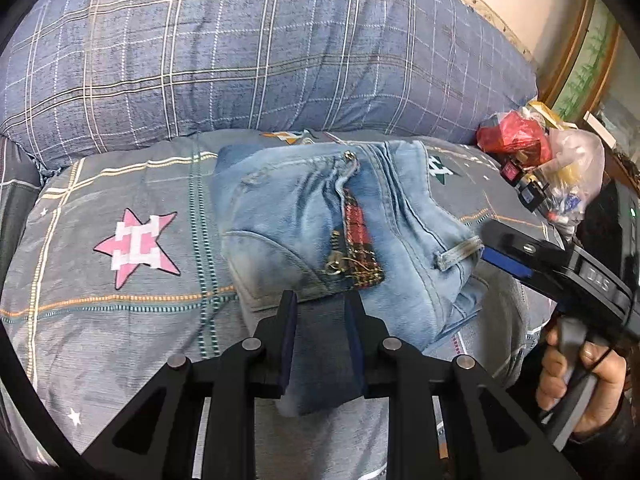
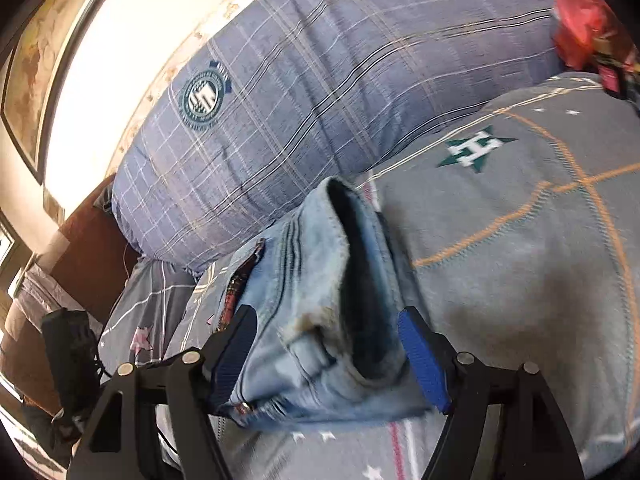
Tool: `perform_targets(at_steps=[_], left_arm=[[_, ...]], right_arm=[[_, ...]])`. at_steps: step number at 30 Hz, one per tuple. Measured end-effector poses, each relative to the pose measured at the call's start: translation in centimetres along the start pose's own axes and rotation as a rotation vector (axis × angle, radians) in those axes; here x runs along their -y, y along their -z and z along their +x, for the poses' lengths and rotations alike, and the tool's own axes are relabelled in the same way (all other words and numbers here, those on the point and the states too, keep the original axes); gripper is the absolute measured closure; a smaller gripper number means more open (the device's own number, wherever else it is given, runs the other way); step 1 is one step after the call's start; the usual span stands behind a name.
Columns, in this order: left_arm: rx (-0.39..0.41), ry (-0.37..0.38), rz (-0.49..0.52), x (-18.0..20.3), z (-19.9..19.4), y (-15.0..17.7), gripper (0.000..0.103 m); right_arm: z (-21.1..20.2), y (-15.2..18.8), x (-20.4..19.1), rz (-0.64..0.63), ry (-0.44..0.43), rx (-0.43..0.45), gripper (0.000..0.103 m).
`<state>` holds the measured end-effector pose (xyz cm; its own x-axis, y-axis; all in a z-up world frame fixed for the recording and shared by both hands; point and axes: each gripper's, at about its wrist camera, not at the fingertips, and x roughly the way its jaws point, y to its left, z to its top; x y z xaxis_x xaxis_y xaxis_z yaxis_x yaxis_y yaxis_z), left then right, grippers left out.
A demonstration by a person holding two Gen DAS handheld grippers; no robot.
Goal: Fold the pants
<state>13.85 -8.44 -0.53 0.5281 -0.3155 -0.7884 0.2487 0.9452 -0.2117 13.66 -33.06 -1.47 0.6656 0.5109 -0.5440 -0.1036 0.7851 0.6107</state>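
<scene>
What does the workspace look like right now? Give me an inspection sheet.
Surface: grey patterned bedspread.
Job's things: light-blue jeans, bunched in a folded stack.
Clutter: red plastic bag and clear plastic bag at the bed's edge.
Grippers: left gripper shut on dark denim; right gripper open, jeans between its jaws.
Cables: thin dark cable beside a black device.
Surroundings: blue plaid pillow, framed picture.

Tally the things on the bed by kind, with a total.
Jeans: 1
Quilt: 1
Red bag: 1
Clear bag: 1
Total: 4
</scene>
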Motion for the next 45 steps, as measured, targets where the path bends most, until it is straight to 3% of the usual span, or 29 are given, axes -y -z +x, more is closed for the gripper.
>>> perform_targets(at_steps=[2, 3, 4, 5, 11, 16, 22, 25, 28, 33, 39, 42, 44, 45], left_arm=[[-0.002, -0.004, 0.008, 0.4, 0.1, 0.1, 0.079], [-0.002, -0.002, 0.01, 0.5, 0.1, 0.1, 0.079], [-0.001, 0.001, 0.012, 0.6, 0.1, 0.1, 0.079], [0.0, 0.005, 0.017, 0.6, 0.0, 0.2, 0.079], [-0.049, 0.019, 0.041, 0.5, 1.8, 1.0, 0.078], [-0.042, 0.01, 0.075, 1.1, 2.2, 1.6, 0.078], [-0.01, 0.007, 0.067, 0.7, 0.4, 1.1, 0.078], [0.018, -0.01, 0.073, 0.3, -0.5, 1.4, 0.078], [-0.012, -0.007, 0.071, 0.3, 0.5, 1.9, 0.078], [-0.039, -0.053, 0.103, 1.1, 1.8, 2.7, 0.077], [-0.068, -0.002, 0.051, 0.1, 2.2, 2.4, 0.077], [-0.071, 0.012, 0.049, -0.1, 2.4, 2.6, 0.076], [-0.08, 0.033, 0.045, -0.3, 2.6, 2.6, 0.075], [-0.079, 0.037, 0.043, -0.5, 2.5, 2.7, 0.075]], right_arm=[[1.8, -0.4, -0.6, -0.015, -0.006, -0.04, 0.034], [2.3, -0.5, -0.9, -0.025, -0.003, -0.055, 0.045], [2.6, -0.6, -1.2, -0.042, 0.008, -0.063, 0.079], [2.6, -0.6, -1.5, -0.059, 0.02, -0.064, 0.086], [-0.8, 0.5, -2.9, -0.148, 0.109, 0.051, 0.087], [2.1, 2.7, 1.5, -0.055, 0.167, -0.038, 0.088], [1.0, 1.7, 0.0, -0.096, 0.166, -0.009, 0.085], [-0.8, 1.4, -0.8, -0.115, 0.187, 0.026, 0.072], [-2.2, 1.5, -1.5, -0.141, 0.214, 0.065, 0.041], [-1.7, 2.2, -3.5, -0.202, 0.199, 0.073, 0.041], [0.1, 0.9, -7.0, -0.325, 0.143, 0.059, 0.041], [3.1, 0.4, -5.4, -0.277, 0.137, -0.026, 0.045], [5.8, 1.1, -2.4, -0.215, 0.189, -0.119, 0.061], [6.5, 1.7, -0.9, -0.195, 0.179, -0.127, 0.061]])
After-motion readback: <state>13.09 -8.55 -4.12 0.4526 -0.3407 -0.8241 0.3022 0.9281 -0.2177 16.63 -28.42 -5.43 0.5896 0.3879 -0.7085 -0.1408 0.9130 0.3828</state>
